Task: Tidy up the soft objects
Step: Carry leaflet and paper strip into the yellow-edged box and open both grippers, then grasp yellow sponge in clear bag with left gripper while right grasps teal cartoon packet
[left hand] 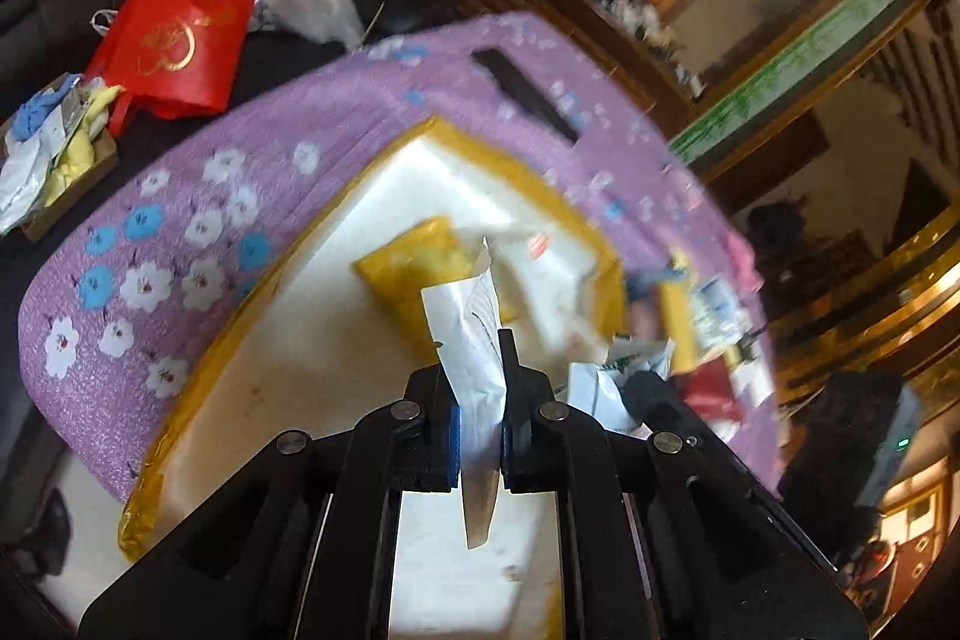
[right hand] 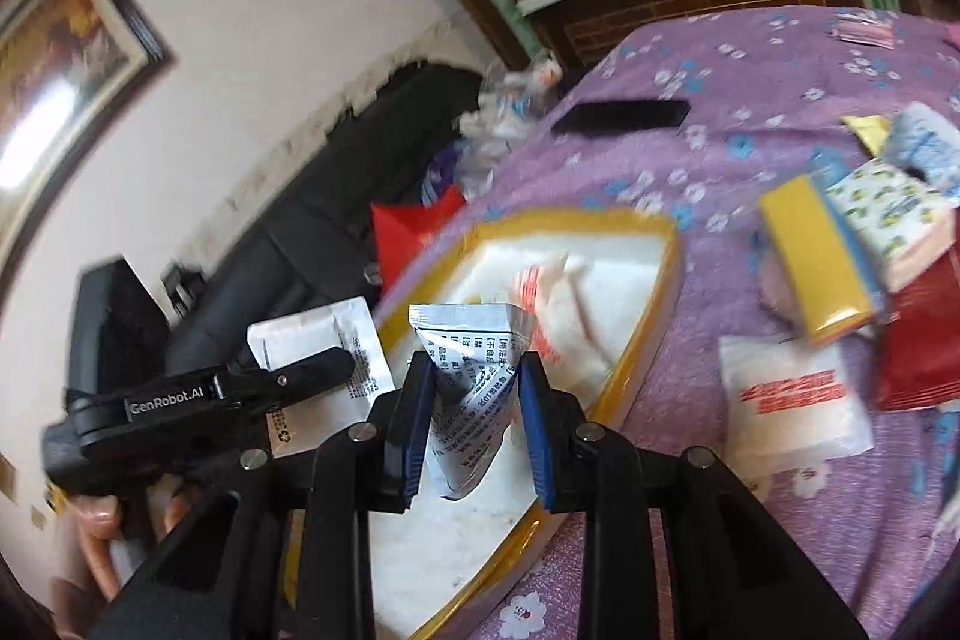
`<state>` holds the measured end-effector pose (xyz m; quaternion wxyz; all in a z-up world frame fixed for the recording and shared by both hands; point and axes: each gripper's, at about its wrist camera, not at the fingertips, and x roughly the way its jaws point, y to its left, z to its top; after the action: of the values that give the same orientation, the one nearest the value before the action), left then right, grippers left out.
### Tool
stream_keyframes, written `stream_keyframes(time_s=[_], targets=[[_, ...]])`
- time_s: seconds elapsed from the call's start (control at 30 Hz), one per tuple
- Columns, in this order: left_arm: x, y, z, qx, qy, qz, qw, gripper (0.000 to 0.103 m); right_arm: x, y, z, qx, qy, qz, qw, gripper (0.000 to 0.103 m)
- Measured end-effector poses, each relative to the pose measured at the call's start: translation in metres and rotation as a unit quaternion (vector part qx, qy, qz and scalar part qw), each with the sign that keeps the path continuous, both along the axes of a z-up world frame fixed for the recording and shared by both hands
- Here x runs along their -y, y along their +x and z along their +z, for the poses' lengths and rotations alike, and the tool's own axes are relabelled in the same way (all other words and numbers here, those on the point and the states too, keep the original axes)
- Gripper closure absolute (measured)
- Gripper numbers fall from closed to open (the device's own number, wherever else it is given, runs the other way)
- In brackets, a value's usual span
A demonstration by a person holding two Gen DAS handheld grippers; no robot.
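Note:
My left gripper (left hand: 480, 400) is shut on a flat white packet (left hand: 474, 340) and holds it over the white tray with a gold rim (left hand: 198, 376). A yellow pouch (left hand: 414, 268) lies in that tray. My right gripper (right hand: 474, 388) is shut on a silver printed sachet (right hand: 471, 370) above the same tray (right hand: 654, 340), where a white packet with red print (right hand: 552, 304) lies. The left gripper (right hand: 198, 400) and its white packet (right hand: 336, 346) show at the left of the right wrist view.
The tray sits on a purple floral cloth (left hand: 180, 220). A black phone (right hand: 624, 115) lies on the cloth. Several soft packs lie at the right: a yellow pouch (right hand: 816, 262), tissue packs (right hand: 894, 220), a red pack (right hand: 924, 352), a white packet (right hand: 792, 400). A red bag (left hand: 174, 34) lies beyond.

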<state>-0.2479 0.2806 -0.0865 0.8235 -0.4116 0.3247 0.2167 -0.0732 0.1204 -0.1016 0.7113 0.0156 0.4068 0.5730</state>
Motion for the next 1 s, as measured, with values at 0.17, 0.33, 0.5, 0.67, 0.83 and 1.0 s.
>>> stream_keyframes(time_s=[0.17,0.33,0.5,0.67,0.83,1.0], targets=[[0.005,0.001,-0.016,-0.035,0.012,0.012,0.9993,0.094,-0.005,-0.006,-0.012,0.004,-0.027,0.005,1.0,0.071],[0.008,-0.005,-0.016,-0.025,0.016,0.035,0.999,0.037,0.015,-0.008,-0.003,0.004,0.011,0.0,1.0,0.043],[0.021,-0.007,-0.008,-0.04,0.046,0.055,0.9966,0.037,0.058,-0.002,0.013,-0.007,0.043,-0.022,0.999,0.042],[0.062,-0.007,0.018,-0.021,0.139,0.08,0.9868,0.037,0.129,0.02,0.013,-0.025,0.059,-0.069,0.996,0.041],[0.101,0.034,0.035,0.011,0.158,-0.018,0.9872,0.037,0.201,0.045,-0.014,-0.065,0.046,-0.147,0.986,0.04],[0.13,0.085,0.027,0.011,0.122,-0.108,0.9866,0.037,0.237,0.041,-0.026,-0.064,0.011,-0.209,0.976,0.04]])
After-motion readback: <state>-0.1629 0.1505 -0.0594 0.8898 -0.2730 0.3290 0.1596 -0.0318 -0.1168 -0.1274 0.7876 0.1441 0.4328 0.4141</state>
